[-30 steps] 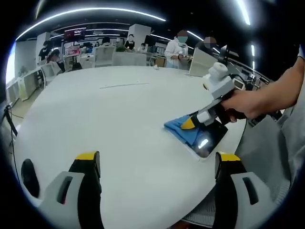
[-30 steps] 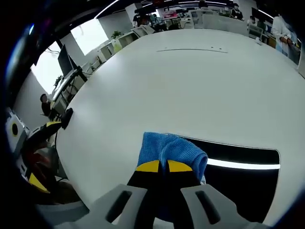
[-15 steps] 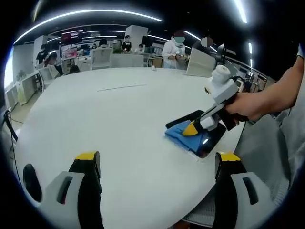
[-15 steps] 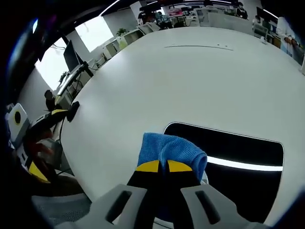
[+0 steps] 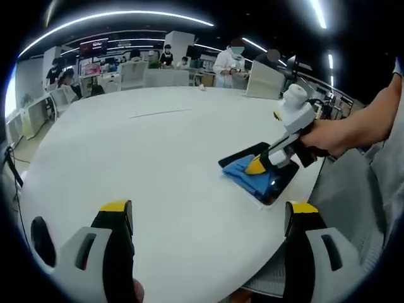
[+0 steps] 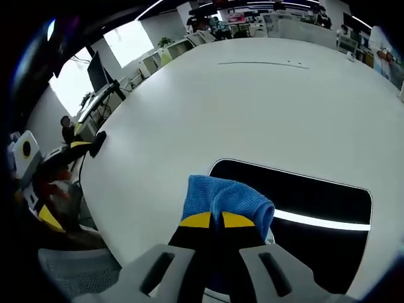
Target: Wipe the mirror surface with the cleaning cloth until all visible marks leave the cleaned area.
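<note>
Flat on the smooth white round table [image 5: 158, 158] lies the mirror [image 6: 303, 218], a dark glossy rectangle with rounded corners that reflects a bright strip of ceiling light. It sits near the table's edge on the person's side. Resting on one end of the mirror is the cleaning cloth [image 6: 227, 199], a soft blue piece with a fine nubbly weave, bunched into folds. The right gripper [image 6: 211, 220] has its yellow-tipped black jaws pressed together on the cloth, pinching a fold and holding it down against the mirror's end. From the left gripper view the same cloth [image 5: 246, 175] shows as a blue patch spread over the mirror [image 5: 278, 183], with the right gripper [image 5: 255, 168] angled down onto it from a person's hand [image 5: 322, 139]. The left gripper [image 5: 208, 218] hangs above the table well apart from the mirror, its jaws spread wide and holding nothing.
</note>
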A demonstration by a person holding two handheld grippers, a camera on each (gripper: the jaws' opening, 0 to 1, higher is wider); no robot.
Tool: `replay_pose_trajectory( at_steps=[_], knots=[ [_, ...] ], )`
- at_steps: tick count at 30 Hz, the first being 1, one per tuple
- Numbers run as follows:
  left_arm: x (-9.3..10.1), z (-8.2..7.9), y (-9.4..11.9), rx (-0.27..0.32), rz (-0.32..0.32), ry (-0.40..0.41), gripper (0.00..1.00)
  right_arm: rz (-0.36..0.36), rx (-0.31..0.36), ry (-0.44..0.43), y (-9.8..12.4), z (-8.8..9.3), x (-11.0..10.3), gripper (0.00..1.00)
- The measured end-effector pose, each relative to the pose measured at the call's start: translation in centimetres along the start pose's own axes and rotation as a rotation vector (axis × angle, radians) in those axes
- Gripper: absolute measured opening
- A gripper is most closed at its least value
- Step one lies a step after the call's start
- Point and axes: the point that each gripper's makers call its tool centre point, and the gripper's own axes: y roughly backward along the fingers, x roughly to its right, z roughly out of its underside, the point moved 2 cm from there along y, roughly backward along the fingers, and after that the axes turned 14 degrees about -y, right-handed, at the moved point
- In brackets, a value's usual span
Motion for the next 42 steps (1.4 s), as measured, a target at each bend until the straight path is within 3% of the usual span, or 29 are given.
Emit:
replay_pose_trajectory(
  at_steps=[42],
  knots=[
    [-0.8, -0.7, -0.9, 0.048, -0.013, -0.002, 0.99, 0.138, 0.050, -0.082, 5.9, -0.1, 12.4, 0.00]
  ],
)
